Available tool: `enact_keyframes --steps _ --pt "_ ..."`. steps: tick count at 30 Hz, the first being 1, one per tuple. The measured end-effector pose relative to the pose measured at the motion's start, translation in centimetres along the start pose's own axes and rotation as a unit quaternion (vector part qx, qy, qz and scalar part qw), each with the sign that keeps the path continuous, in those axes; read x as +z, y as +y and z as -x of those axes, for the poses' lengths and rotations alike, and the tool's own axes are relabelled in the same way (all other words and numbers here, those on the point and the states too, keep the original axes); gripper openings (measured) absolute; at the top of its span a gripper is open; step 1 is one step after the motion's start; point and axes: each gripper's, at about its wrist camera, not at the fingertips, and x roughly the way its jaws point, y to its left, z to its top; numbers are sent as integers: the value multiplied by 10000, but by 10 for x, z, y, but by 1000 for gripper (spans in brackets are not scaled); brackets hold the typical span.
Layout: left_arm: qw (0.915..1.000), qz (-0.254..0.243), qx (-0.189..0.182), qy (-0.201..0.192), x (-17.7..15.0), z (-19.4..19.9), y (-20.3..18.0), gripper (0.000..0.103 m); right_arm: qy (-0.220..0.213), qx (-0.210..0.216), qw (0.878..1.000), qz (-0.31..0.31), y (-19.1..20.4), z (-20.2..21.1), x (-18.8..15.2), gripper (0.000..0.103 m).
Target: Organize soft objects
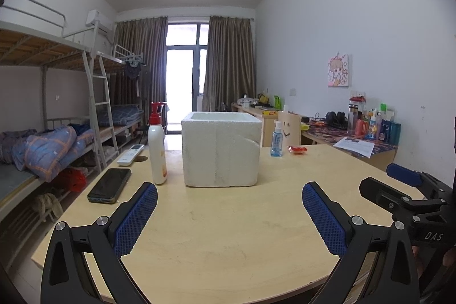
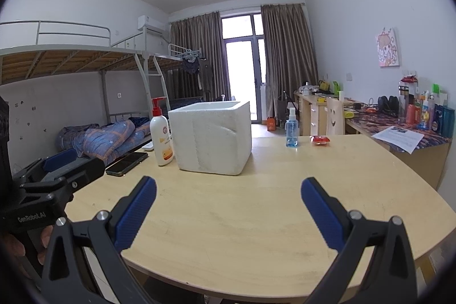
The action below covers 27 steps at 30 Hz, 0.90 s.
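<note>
On the wooden table (image 1: pixel 228 232), a white foam box (image 1: pixel 221 148) stands upright with its top open, past the middle of the surface and well apart from both grippers. Both grippers hover above the near edge of the table. The left gripper (image 1: pixel 229 218) has its jaws spread wide with nothing between them; the right gripper (image 2: pixel 228 214) is likewise spread wide and holds nothing. To the left of the box stands a lotion bottle (image 1: pixel 157 144), just beside the box wall, with a phone (image 1: pixel 109 185) and a remote control (image 1: pixel 130 154) lying nearer the left edge. To the right of the box stand a small spray bottle (image 1: pixel 277 139) and, further right, a red packet (image 1: pixel 297 150) lying flat. No soft object is clearly identifiable on the table; the red packet is the only pliable-looking candidate, and the box is judged to be the likely container. The task appears to be at its start. For the first step, select the gripper nearer the target, probably the right one for the packet. Approach low and level. Close the pads across the packet's middle, using light pressure so the contents do not burst. Keep clear of the spray bottle, which is narrow and would tip easily.
</note>
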Motion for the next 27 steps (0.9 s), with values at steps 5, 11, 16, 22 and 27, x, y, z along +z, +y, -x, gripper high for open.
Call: enact_keyframes --steps 5,11,16,22,27 --pt "10000 -49 -7 22 -1 -1 0 102 -30 19 10000 -1 0 2 1 103" --pt "9999 -95 -27 76 -2 -2 -2 102 -3 29 10000 0 0 2 0 103" --pt "9999 -119 -62 49 -1 0 -4 102 4 39 10000 8 1 2 2 103" --pt "9999 -133 -94 50 0 0 -6 102 -16 33 10000 27 2 3 3 103" --pt "9998 -166 -97 76 -1 -1 -7 102 -7 15 10000 -6 0 3 2 103"
